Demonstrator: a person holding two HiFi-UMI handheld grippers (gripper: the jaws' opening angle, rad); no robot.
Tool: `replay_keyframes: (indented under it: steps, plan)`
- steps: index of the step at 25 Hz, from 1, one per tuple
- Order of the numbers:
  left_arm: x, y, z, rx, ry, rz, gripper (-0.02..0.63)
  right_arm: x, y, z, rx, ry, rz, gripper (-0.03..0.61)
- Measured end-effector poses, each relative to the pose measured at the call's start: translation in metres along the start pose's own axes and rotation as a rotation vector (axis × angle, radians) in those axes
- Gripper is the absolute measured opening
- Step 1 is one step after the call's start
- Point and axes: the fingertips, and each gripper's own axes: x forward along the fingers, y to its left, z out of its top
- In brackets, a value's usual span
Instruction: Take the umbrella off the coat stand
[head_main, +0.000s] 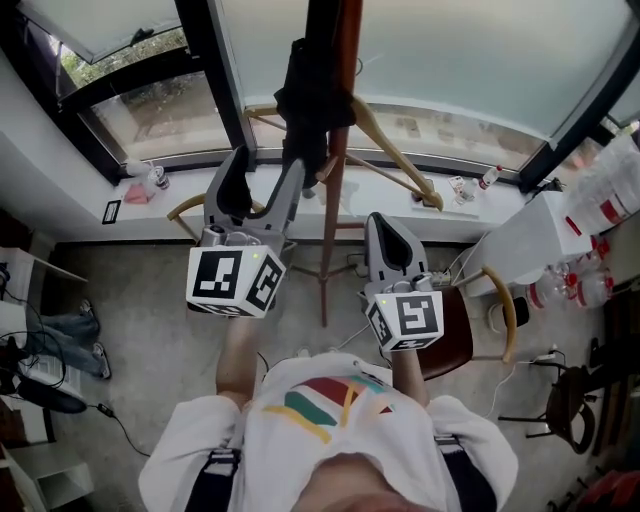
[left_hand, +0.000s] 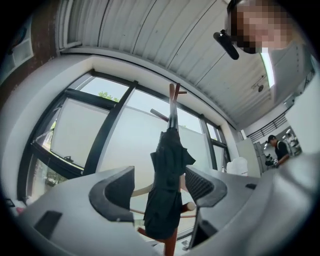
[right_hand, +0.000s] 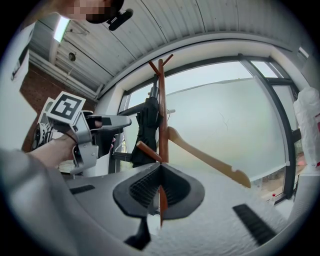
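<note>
A folded black umbrella (head_main: 310, 90) hangs on the reddish wooden coat stand (head_main: 335, 200) in front of the window. In the head view my left gripper (head_main: 265, 180) is raised just below and left of the umbrella's lower end. In the left gripper view the umbrella (left_hand: 167, 185) shows in the wide gap between the open jaws, and neither pad presses on it. My right gripper (head_main: 390, 245) is lower, to the right of the pole, shut with nothing in it. In the right gripper view its closed jaws (right_hand: 160, 187) point at the stand (right_hand: 161, 115) and the umbrella (right_hand: 147, 130).
A light wooden hanger (head_main: 395, 150) sticks out from the stand to the right. A chair with a brown seat (head_main: 455, 330) and a white cabinet (head_main: 530, 240) stand at the right. Small bottles line the window sill (head_main: 470, 185). A person (left_hand: 277, 150) stands far off.
</note>
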Motion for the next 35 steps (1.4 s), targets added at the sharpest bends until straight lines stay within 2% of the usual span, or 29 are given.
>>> replay_keyframes:
  steps: [4,12,20,25,29,35]
  plan:
    - [0.021,-0.007,0.009,-0.026,0.018,-0.079,0.317,-0.002,-0.004,0.000,0.006,0.000,-0.008,0.000]
    - [0.049,-0.009,-0.008,-0.011,0.133,-0.154,0.337,-0.008,-0.010,-0.004,0.019,0.013,-0.028,0.000]
    - [0.065,-0.019,-0.041,-0.020,0.259,-0.230,0.348,-0.013,-0.021,-0.004,0.022,0.016,-0.067,0.000]
    - [0.064,-0.028,-0.058,0.017,0.353,-0.296,0.347,-0.019,-0.034,-0.005,0.037,0.020,-0.112,0.000]
    - [0.068,-0.025,-0.055,-0.003,0.376,-0.297,0.346,-0.023,-0.039,-0.006,0.039,0.024,-0.126,0.000]
    - [0.077,-0.026,-0.064,0.048,0.442,-0.289,0.346,-0.024,-0.041,-0.005,0.036,0.022,-0.123,0.000]
